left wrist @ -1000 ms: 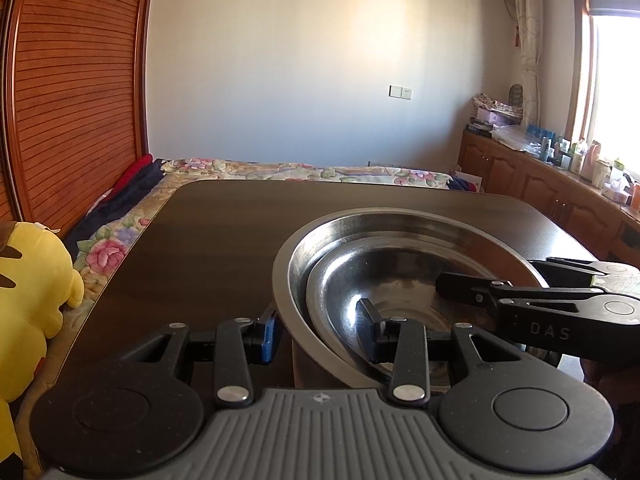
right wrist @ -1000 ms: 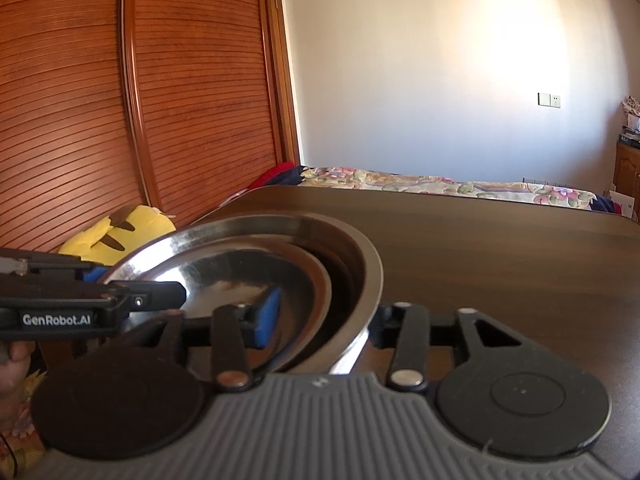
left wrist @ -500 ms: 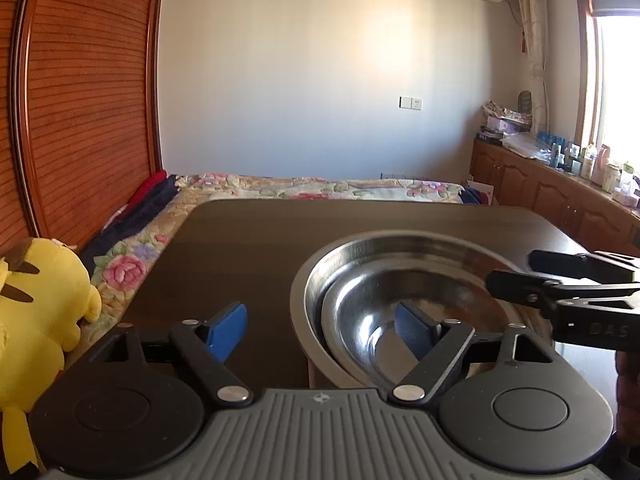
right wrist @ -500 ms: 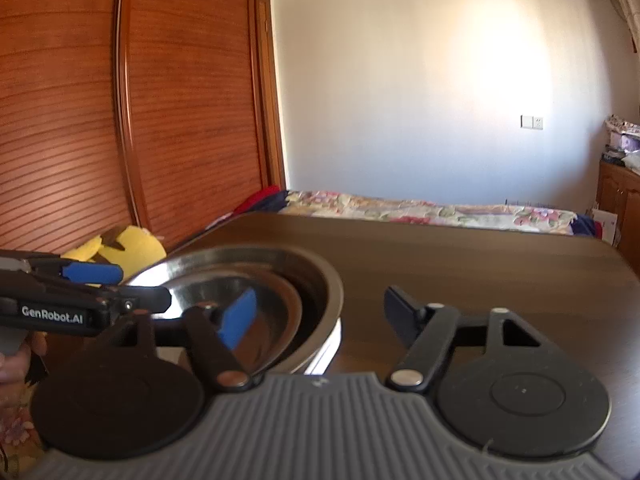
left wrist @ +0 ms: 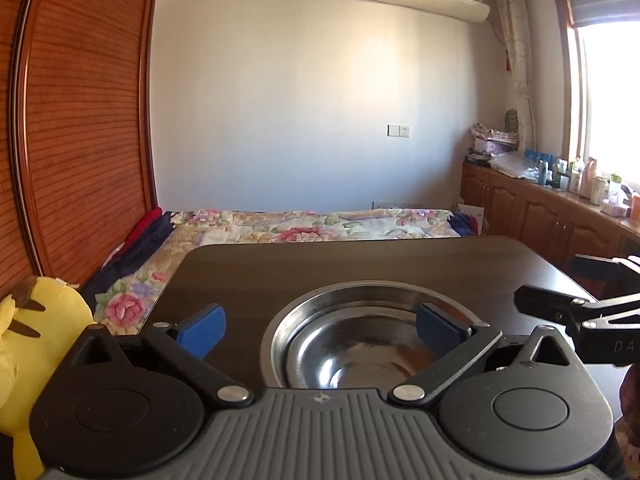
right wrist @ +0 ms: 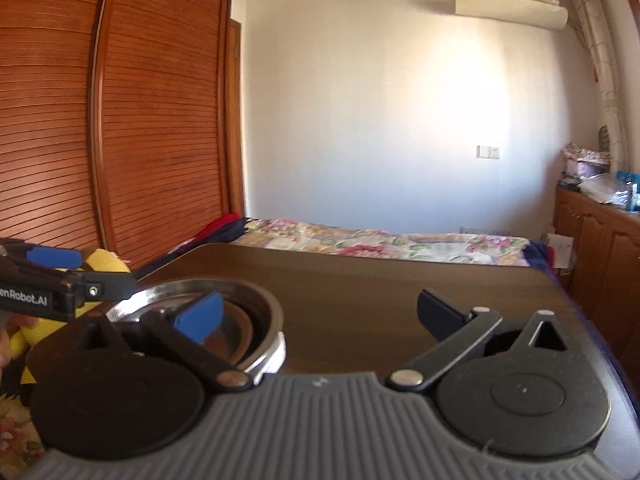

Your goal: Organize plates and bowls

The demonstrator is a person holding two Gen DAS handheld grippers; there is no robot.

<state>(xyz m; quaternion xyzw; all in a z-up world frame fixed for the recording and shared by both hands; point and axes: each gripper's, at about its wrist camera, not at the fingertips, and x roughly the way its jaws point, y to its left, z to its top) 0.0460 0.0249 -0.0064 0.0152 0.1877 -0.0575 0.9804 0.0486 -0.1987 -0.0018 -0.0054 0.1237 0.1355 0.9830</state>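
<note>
nested steel bowls (left wrist: 360,344) on the table (left wrist: 360,264), just ahead of the left tool (left wrist: 320,330) and a little right of its centre. ahead-left of the right tool (right wrist: 318,316), under its left finger. both tools spread wide, pinching nothing. round, so no long axis; left tool probably nearer.
</note>
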